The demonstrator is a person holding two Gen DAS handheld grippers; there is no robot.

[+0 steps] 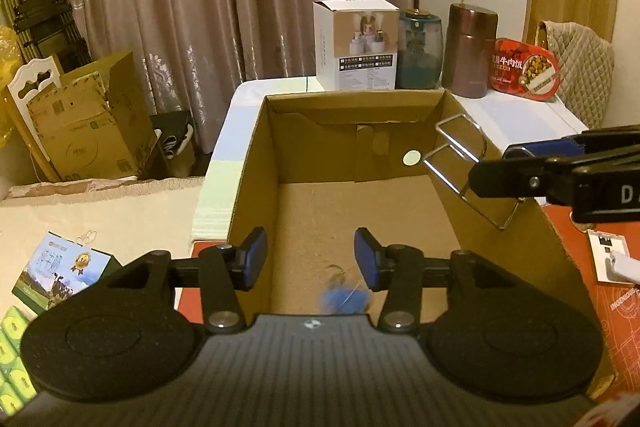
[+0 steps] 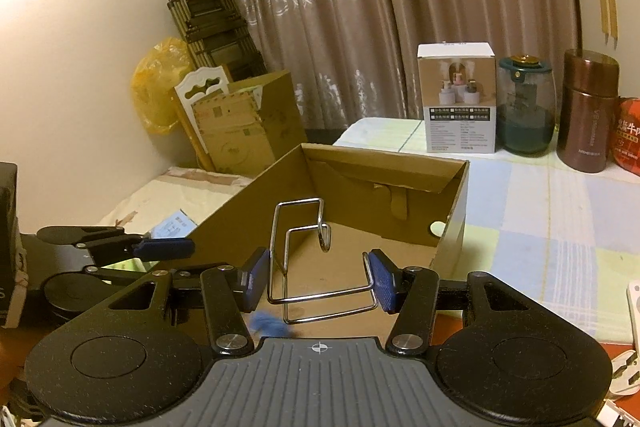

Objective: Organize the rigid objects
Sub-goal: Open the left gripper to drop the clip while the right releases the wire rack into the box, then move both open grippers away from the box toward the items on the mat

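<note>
From your left wrist: your left hand-held gripper (image 1: pixel 310 259) hangs wide open and empty over the open cardboard box (image 1: pixel 256 147), a blurred blue scrap (image 1: pixel 344 297) on its floor. Your right hand-held gripper (image 1: pixel 490 173) crosses the box's right wall holding the wire rack (image 1: pixel 460 147). Behind stand a white carton (image 1: pixel 354 45), glass jar (image 1: pixel 420 49), brown canister (image 1: pixel 472 51) and red tin (image 1: pixel 524 69).

From your right wrist: blue pads (image 2: pixel 382 281) pinch the rack's (image 2: pixel 298 239) base, its loops tilting over the box (image 2: pixel 452 227); beyond, curtain (image 2: pixel 360 7) and folded cartons (image 2: pixel 240 131)
</note>
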